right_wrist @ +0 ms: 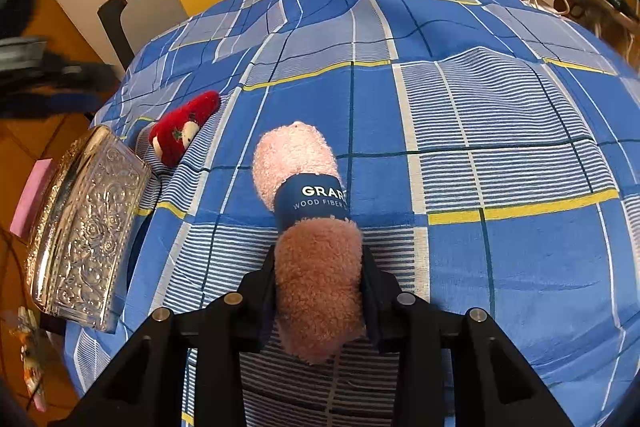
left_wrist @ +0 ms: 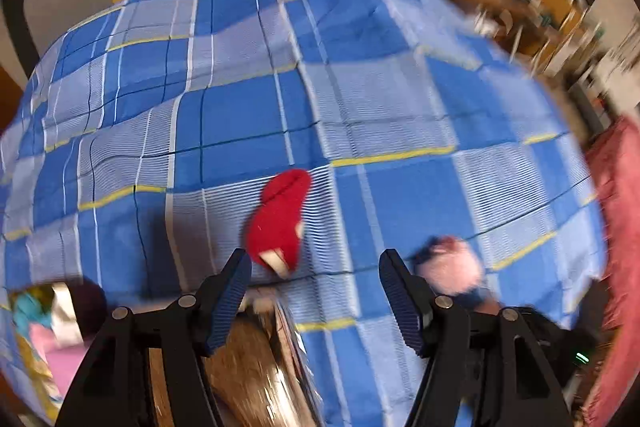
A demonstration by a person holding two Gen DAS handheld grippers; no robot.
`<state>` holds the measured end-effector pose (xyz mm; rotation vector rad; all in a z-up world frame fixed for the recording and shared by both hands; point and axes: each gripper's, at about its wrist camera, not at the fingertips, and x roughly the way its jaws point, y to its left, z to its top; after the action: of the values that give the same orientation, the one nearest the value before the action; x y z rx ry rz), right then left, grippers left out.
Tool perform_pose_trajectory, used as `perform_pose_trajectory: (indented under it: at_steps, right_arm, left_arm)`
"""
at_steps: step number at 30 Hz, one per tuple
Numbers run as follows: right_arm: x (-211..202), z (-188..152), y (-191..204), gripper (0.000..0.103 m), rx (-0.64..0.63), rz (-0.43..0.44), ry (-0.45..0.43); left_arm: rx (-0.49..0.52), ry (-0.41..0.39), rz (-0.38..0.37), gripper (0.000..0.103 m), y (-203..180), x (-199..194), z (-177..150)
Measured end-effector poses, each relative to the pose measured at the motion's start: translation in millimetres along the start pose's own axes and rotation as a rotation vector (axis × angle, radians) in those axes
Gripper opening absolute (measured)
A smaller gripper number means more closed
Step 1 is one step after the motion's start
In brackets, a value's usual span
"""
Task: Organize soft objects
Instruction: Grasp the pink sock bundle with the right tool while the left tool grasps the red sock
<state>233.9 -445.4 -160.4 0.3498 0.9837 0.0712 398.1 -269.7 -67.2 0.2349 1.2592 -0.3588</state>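
Note:
A red plush toy (left_wrist: 280, 219) lies on the blue plaid bedsheet (left_wrist: 280, 87), just ahead of my left gripper (left_wrist: 316, 267), which is open and empty. The left wrist view is blurred. My right gripper (right_wrist: 320, 267) is shut on a rolled pink fluffy towel (right_wrist: 316, 267) with a blue paper band (right_wrist: 312, 201), held over the sheet (right_wrist: 480, 107). The same towel shows in the left wrist view (left_wrist: 452, 267) at the lower right. The red plush toy (right_wrist: 182, 133) lies to the left in the right wrist view.
A clear embossed glass tray (right_wrist: 84, 227) sits at the bed's left edge, next to the red toy; it also shows in the left wrist view (left_wrist: 256, 371). A red cushion (left_wrist: 620, 227) is at the right. A cluttered desk (left_wrist: 552, 11) stands beyond the bed.

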Motion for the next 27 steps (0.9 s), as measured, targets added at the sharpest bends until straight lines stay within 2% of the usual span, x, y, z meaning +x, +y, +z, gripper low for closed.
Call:
perform_pose_trajectory:
  at_steps: [3,7,12,13,15,16,17,19,22,27]
  right_arm:
    - [0.7,2.2,-2.4,0.039,0.002,0.013,0.011]
    - [2.4,4.7,-1.5,0.039,0.001,0.011,0.022]
    - [4.1,6.2,-0.3,0.039,0.003,0.004,0.029]
    - [4.4,6.8,-0.8,0.039,0.005,0.006,0.032]
    - [5.6,8.0,-1.1,0.039,0.008,0.007,0.033]
    - [5.8,8.2,-0.9,0.039,0.006,0.006,0.034]
    - [5.7,7.5,-0.3,0.039,0.001,0.004,0.034]
    - [5.7,6.9,0.7,0.039,-0.002,0.002,0.033]
    - [5.8,6.9,0.8,0.039,-0.001,0.002,0.032]
    - [5.9,6.2,-0.5,0.039,0.003,0.004,0.028]
  left_arm:
    - [0.022,0.088,0.044,0.067,-4.0,32.1,15.6]
    - [0.071,0.152,0.132,0.067,-9.1,62.9,29.1]
    - [0.056,0.208,0.157,0.067,-3.5,86.5,36.5]
    - [0.037,0.224,0.150,0.064,0.2,91.5,36.4]
    - [0.025,0.241,0.142,0.050,3.3,97.7,37.2]
    - [0.032,0.241,0.155,0.039,4.0,98.7,36.0]
    - [0.043,0.235,0.173,0.033,4.6,98.3,34.7]
    - [0.048,0.214,0.170,0.026,7.7,94.2,32.6]
    - [0.028,0.177,0.133,0.021,13.8,83.3,29.4]
    - [-0.017,0.067,0.073,0.020,23.8,50.8,22.6]
